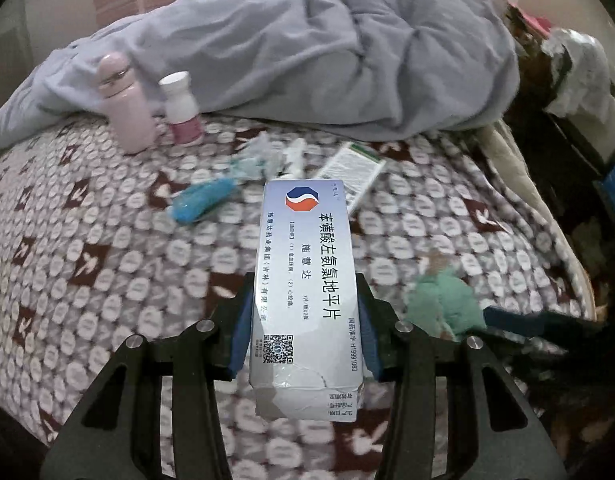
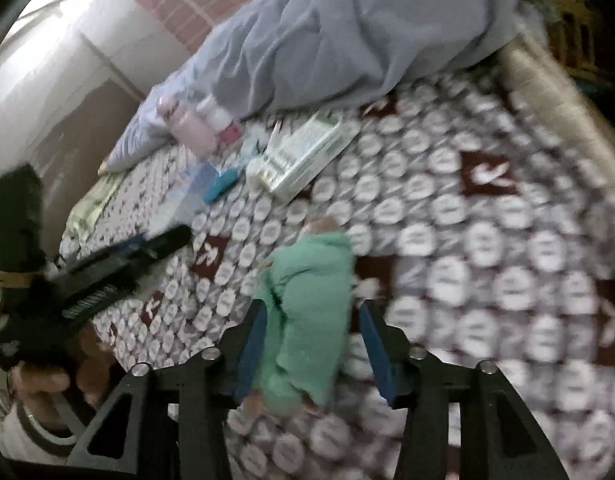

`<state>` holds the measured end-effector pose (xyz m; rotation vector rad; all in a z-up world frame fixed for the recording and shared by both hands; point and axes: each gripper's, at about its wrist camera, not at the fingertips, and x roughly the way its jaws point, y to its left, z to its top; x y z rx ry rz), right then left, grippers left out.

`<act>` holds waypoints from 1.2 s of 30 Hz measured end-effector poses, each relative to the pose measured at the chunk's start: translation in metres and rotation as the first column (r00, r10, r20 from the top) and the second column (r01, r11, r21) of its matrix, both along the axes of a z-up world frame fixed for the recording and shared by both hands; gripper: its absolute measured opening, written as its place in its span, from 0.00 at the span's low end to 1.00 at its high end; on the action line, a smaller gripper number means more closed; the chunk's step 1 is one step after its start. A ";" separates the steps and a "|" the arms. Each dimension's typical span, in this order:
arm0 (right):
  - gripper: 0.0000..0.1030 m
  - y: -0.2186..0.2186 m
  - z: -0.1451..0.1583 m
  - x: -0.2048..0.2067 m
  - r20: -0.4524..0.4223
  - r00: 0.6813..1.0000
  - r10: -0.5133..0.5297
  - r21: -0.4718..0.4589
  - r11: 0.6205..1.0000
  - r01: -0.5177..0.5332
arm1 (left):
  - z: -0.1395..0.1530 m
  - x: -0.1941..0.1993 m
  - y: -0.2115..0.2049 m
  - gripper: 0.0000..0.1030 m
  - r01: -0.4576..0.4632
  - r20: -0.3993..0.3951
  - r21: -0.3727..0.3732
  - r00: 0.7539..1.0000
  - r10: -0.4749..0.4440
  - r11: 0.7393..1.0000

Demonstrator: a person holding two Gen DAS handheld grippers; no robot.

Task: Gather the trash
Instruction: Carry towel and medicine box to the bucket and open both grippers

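Left gripper [image 1: 305, 320] grasps a white medicine box [image 1: 305, 280] lengthwise between its blue pads, box raised above the patterned bed [image 1: 107, 240]. Right gripper [image 2: 313, 344] is released, jaws standing either side of a crumpled green wrapper [image 2: 307, 300] lying on the bed; right pad clear of it. Blue packet [image 1: 203, 200], second flat box [image 1: 353, 172], pink bottle [image 1: 125, 104] and white-capped bottle [image 1: 181, 108] lie farther back, near the grey duvet [image 1: 327, 48].

patterned bed [image 1: 107, 248] bears bottles [image 1: 127, 108], wrappers [image 1: 203, 200], green cloth [image 2: 307, 300].
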<state>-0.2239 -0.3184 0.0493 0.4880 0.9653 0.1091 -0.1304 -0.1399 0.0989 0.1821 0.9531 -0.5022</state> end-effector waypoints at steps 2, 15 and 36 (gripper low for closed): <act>0.47 0.014 -0.013 0.013 -0.041 0.999 0.018 -0.011 1.000 -0.019 | -0.001 0.001 0.004 0.42 -0.008 -0.002 -0.002 1.000 0.008 1.000; 0.30 -0.032 0.019 -0.031 0.090 0.992 -0.088 -0.076 0.993 0.095 | 0.010 -0.031 -0.069 0.42 0.121 0.006 -0.050 0.993 -0.121 0.991; 0.30 -0.166 0.070 -0.159 0.199 0.890 -0.410 -0.136 0.888 0.440 | 0.031 -0.116 -0.226 0.42 0.385 0.059 -0.066 0.922 -0.382 0.920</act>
